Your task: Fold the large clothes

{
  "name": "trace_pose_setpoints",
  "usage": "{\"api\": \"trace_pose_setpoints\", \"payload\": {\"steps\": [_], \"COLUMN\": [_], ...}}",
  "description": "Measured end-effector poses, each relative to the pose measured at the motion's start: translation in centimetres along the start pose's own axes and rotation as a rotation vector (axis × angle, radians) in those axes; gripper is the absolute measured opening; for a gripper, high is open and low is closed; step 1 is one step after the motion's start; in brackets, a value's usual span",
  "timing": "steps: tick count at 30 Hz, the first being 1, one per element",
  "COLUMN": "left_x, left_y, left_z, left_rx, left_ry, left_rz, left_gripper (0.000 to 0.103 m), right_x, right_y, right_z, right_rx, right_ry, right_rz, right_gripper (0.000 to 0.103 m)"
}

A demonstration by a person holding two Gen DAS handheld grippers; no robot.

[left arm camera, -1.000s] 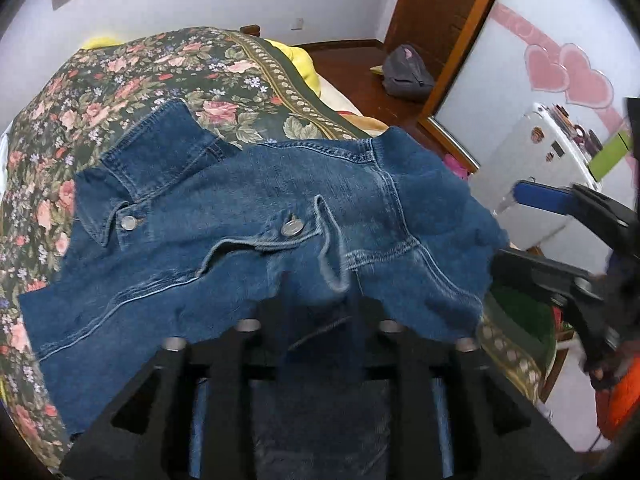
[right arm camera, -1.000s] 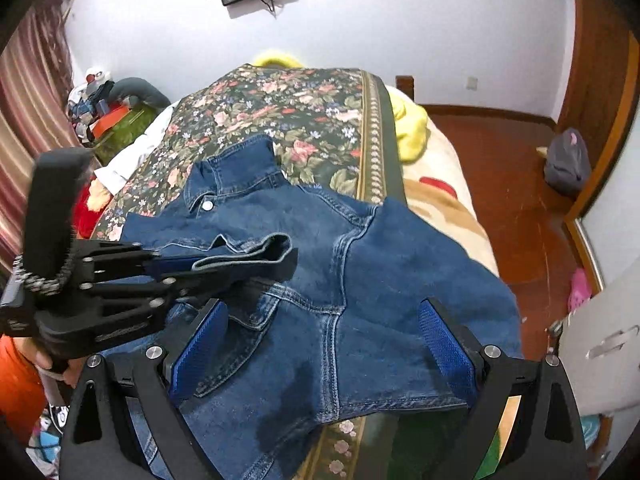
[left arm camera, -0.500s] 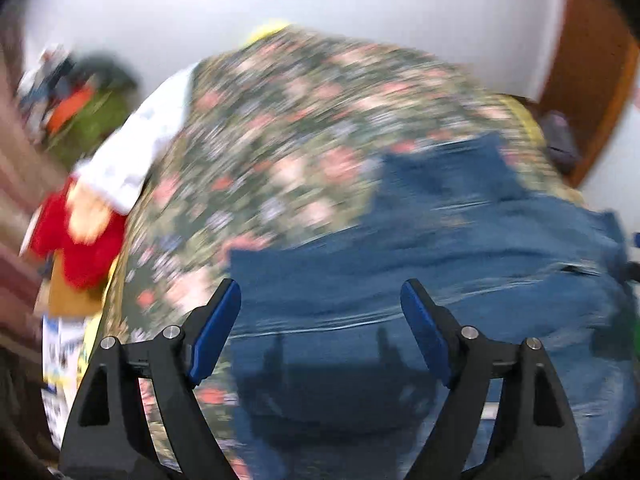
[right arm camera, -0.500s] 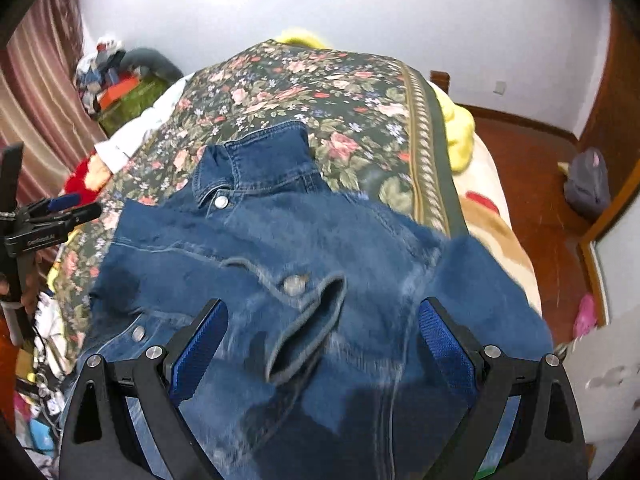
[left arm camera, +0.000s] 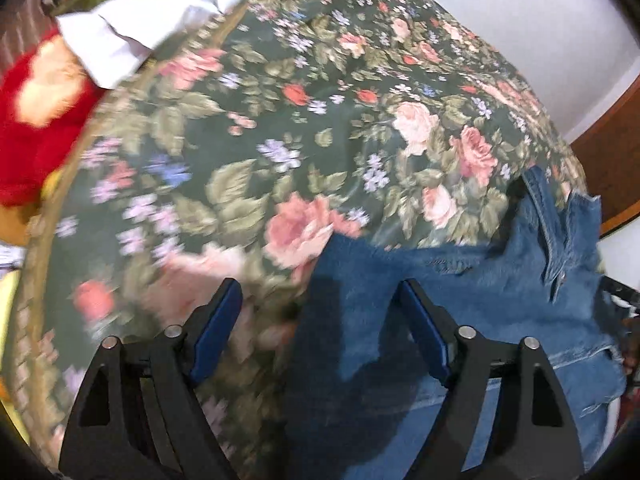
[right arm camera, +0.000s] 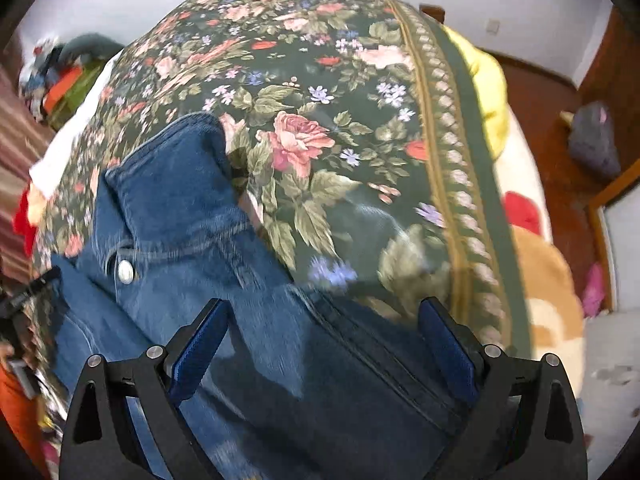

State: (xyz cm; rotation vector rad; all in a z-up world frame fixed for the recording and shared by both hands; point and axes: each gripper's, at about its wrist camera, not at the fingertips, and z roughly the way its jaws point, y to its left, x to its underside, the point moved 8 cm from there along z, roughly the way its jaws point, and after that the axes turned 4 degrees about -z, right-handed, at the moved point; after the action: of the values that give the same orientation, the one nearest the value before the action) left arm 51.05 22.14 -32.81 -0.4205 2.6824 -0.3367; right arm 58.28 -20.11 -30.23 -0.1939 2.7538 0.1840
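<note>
A blue denim jacket (left arm camera: 460, 300) lies on the dark floral bedspread (left arm camera: 300, 120). In the left wrist view my left gripper (left arm camera: 320, 320) is open and empty, low over the jacket's left edge, one finger over the bedspread and one over denim. In the right wrist view the jacket (right arm camera: 180, 260) shows its collar and a metal button (right arm camera: 125, 271). My right gripper (right arm camera: 324, 340) is open and empty, low over the jacket's right part near its seam.
A red plush toy (left arm camera: 36, 128) and a white cloth (left arm camera: 152, 20) lie at the bed's left edge. A yellow pillow (right arm camera: 486, 84) and a beige blanket (right arm camera: 548, 280) lie along the right side. A grey bag (right arm camera: 592, 140) sits on the wooden floor.
My left gripper let go of the jacket, opened and swung to the jacket's left edge. My right gripper moved forward and down, closer over the jacket. Both views are blurred by motion.
</note>
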Motion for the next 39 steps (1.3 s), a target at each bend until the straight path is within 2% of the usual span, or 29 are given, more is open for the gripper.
{"api": "trace_pose_setpoints", "payload": {"steps": [2, 4, 5, 7, 9, 10, 12, 13, 16, 19, 22, 27, 31, 33, 35, 37, 39], "left_x": [-0.2, -0.2, 0.0, 0.0, 0.1, 0.0, -0.5, -0.8, -1.9, -3.0, -3.7, -4.5, -4.9, -5.0, -4.9, -4.7, -4.4], "left_y": [-0.6, -1.5, -1.9, -2.6, -3.2, -3.5, -4.1, -4.3, -4.0, -2.7, -1.4, 0.8, 1.1, 1.3, 1.8, 2.3, 2.8], "left_z": [1.1, 1.7, 1.9, 2.1, 1.7, 1.2, -0.4, -1.4, -3.8, -6.2, -7.5, -8.4, -8.5, -7.4, -5.3, -3.6, -2.2], "left_rx": [0.064, 0.110, 0.120, 0.099, 0.067, 0.051, 0.027, 0.017, -0.016, -0.041, -0.063, -0.099, -0.166, -0.185, -0.211, -0.240, -0.253], "left_ry": [0.022, 0.035, 0.043, 0.035, 0.013, -0.008, -0.070, -0.113, -0.196, -0.243, -0.268, -0.288, -0.327, -0.308, -0.253, -0.209, -0.169], "left_rz": [-0.021, -0.032, -0.026, -0.005, 0.028, 0.045, 0.079, 0.099, 0.117, 0.100, 0.097, 0.052, 0.094, 0.092, 0.086, 0.085, 0.070], "left_gripper": [0.067, 0.052, 0.042, 0.033, 0.024, 0.022, 0.017, 0.017, 0.016, 0.015, 0.015, 0.014, 0.014, 0.014, 0.014, 0.015, 0.016], "right_x": [-0.5, -0.4, -0.3, 0.0, -0.1, -0.2, -0.9, -1.4, -3.0, -4.5, -5.8, -7.9, -8.7, -8.8, -8.6, -8.4, -7.7], "right_y": [1.6, 3.4, 4.8, 6.3, 7.9, 8.3, 9.0, 9.2, 10.2, 11.6, 13.2, 16.1, 17.5, 17.0, 16.1, 15.9, 15.7], "right_z": [0.5, 1.1, 1.6, 2.2, 2.7, 2.7, 2.0, 1.6, 1.5, 2.0, 2.7, 2.3, 2.1, 3.5, 4.9, 4.9, 4.8], "right_rx": [-0.050, -0.082, -0.076, -0.023, 0.019, 0.019, 0.017, 0.013, 0.007, 0.020, 0.016, -0.022, -0.032, -0.030, -0.031, -0.046, -0.006], "right_ry": [-0.001, 0.005, 0.006, 0.002, -0.018, -0.023, -0.065, -0.081, -0.104, -0.116, -0.124, -0.191, -0.235, -0.192, -0.148, -0.153, -0.116], "right_rz": [-0.046, -0.083, -0.136, -0.217, -0.299, -0.304, -0.294, -0.289, -0.260, -0.262, -0.269, -0.313, -0.345, -0.316, -0.283, -0.284, -0.322], "right_gripper": [0.095, 0.094, 0.091, 0.078, 0.047, 0.042, 0.023, 0.021, 0.019, 0.019, 0.019, 0.018, 0.018, 0.018, 0.018, 0.019, 0.026]}}
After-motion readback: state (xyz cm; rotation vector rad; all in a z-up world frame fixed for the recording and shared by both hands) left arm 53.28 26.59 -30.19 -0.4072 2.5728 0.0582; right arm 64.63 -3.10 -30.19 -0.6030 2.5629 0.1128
